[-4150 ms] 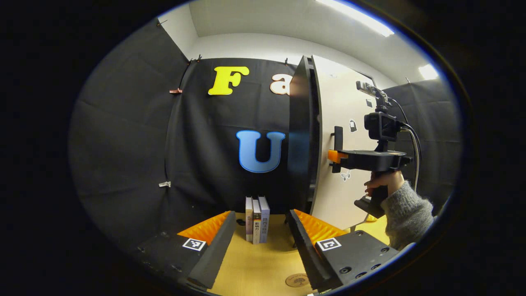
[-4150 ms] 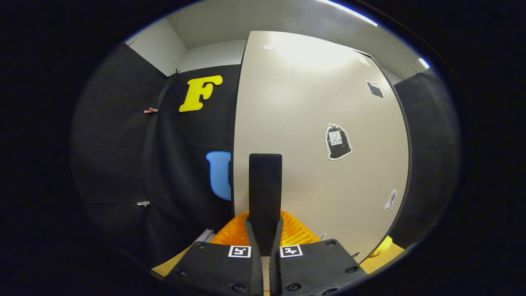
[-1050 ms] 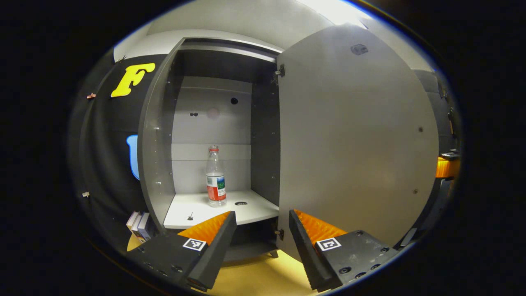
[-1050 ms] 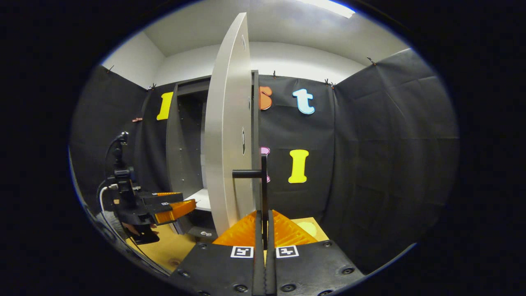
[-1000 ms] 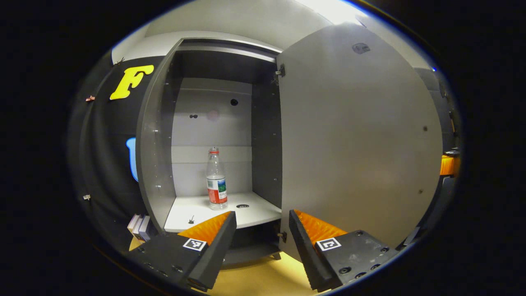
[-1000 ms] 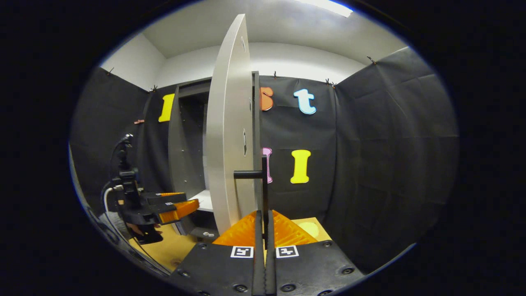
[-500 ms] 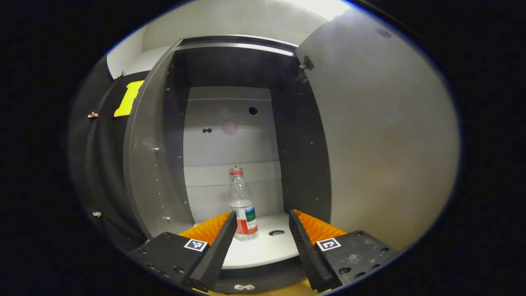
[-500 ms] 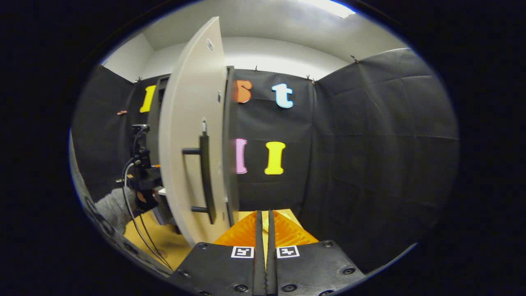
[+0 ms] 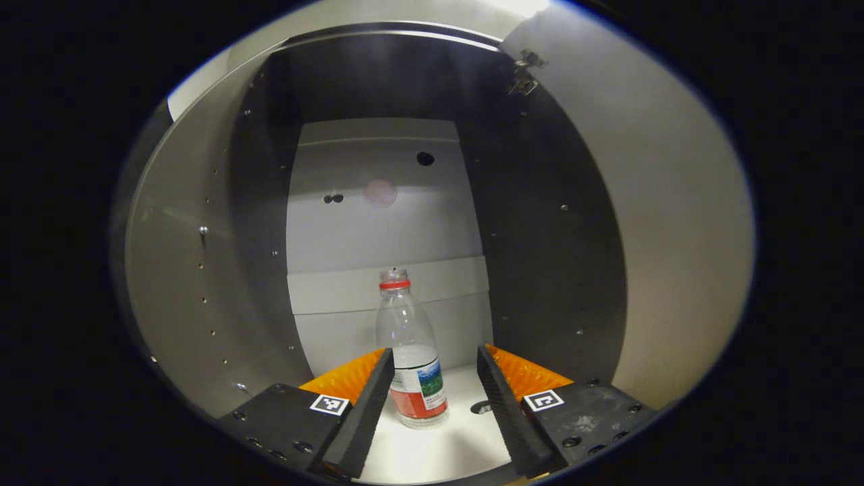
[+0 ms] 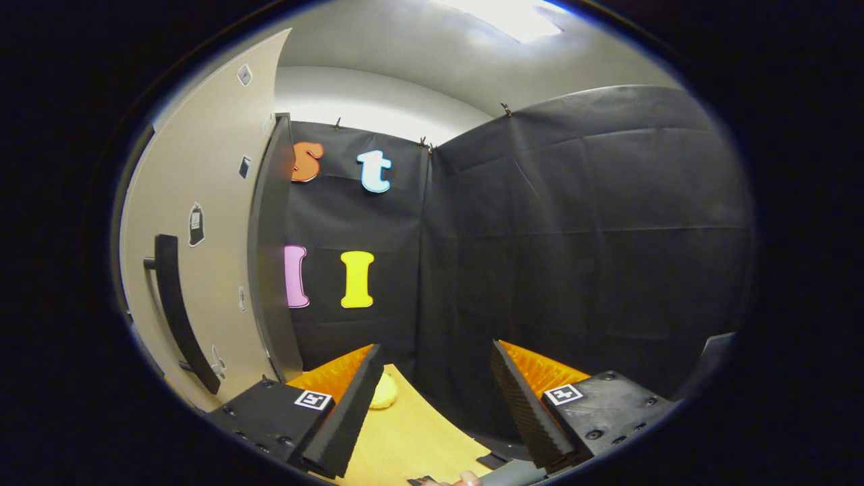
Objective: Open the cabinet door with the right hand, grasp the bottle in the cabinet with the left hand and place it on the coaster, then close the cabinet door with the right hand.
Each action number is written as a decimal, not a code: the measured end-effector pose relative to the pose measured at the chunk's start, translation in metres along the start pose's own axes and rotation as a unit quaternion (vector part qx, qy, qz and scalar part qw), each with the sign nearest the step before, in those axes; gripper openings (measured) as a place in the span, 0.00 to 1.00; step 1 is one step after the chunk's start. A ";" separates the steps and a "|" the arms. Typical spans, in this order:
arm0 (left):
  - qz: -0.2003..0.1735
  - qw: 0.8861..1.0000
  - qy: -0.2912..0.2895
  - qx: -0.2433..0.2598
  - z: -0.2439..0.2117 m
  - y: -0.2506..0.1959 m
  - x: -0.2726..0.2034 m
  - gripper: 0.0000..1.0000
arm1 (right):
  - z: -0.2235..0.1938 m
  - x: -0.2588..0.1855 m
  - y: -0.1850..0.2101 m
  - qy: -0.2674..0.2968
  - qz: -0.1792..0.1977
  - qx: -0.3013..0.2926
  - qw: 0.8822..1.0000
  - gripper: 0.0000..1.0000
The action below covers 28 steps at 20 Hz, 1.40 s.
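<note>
I see my left gripper [image 9: 432, 398] spread wide inside the cabinet [image 9: 540, 223]. The bottle [image 9: 413, 361] stands upright on the white shelf [image 9: 445, 449] between the fingers, neither clearly touching it.

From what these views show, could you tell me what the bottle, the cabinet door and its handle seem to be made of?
Bottle: clear, glossy plastic by its look; the wall shows through it, with a printed wrap label.
Cabinet door: smooth matte beige panel, probably laminated board.
Handle: dark matte bar, metal or plastic; I cannot tell which.
</note>
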<state>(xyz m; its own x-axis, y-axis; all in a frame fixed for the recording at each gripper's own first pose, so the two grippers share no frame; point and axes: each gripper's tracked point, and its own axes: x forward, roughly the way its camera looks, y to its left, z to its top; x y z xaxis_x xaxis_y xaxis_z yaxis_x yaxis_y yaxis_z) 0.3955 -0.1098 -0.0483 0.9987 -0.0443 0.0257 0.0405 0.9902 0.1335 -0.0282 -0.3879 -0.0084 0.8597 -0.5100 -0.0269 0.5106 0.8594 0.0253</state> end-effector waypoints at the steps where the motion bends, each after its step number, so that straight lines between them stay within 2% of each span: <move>1: 0.007 1.000 0.003 -0.003 -0.003 0.005 0.006 0.79 | 0.000 0.002 -0.001 0.000 -0.001 0.002 1.000 0.98; 4: 0.019 1.000 0.006 -0.008 -0.009 0.019 0.021 0.79 | 0.001 0.010 0.000 -0.001 -0.003 0.001 1.000 0.98; 7: 0.011 1.000 0.016 -0.021 -0.017 0.021 0.033 0.79 | 0.000 0.028 0.009 0.003 0.004 -0.003 1.000 0.98; 8: 0.008 0.999 0.019 -0.028 -0.021 0.022 0.037 0.84 | -0.001 0.033 0.013 0.004 0.006 -0.005 1.000 0.98; 9: 0.006 0.999 0.020 -0.033 -0.022 0.023 0.040 0.79 | -0.003 0.037 0.016 0.007 0.009 -0.007 1.000 0.98; 19: -0.021 0.997 0.049 -0.062 -0.045 0.013 0.078 0.80 | -0.014 0.054 0.025 0.028 0.018 -0.024 0.999 0.98; 20: -0.023 0.996 0.053 -0.061 -0.048 0.013 0.082 0.81 | -0.016 0.055 0.025 0.030 0.019 -0.026 0.999 1.00; 23: -0.018 0.996 0.052 -0.064 -0.053 0.011 0.092 0.81 | -0.019 0.057 0.024 0.036 0.021 -0.035 0.999 0.98; 28: -0.015 0.997 0.057 -0.052 -0.060 0.015 0.104 0.89 | -0.024 0.059 0.027 0.044 0.024 -0.047 0.998 0.98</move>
<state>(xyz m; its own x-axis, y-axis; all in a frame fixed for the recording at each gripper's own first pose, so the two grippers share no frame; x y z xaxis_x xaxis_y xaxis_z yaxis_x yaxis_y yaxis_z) 0.5023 -0.0912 -0.1028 0.9938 -0.0656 -0.0902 0.0685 0.9972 0.0293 0.0360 -0.3938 -0.0333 0.8772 -0.4661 -0.1151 0.4614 0.8847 -0.0659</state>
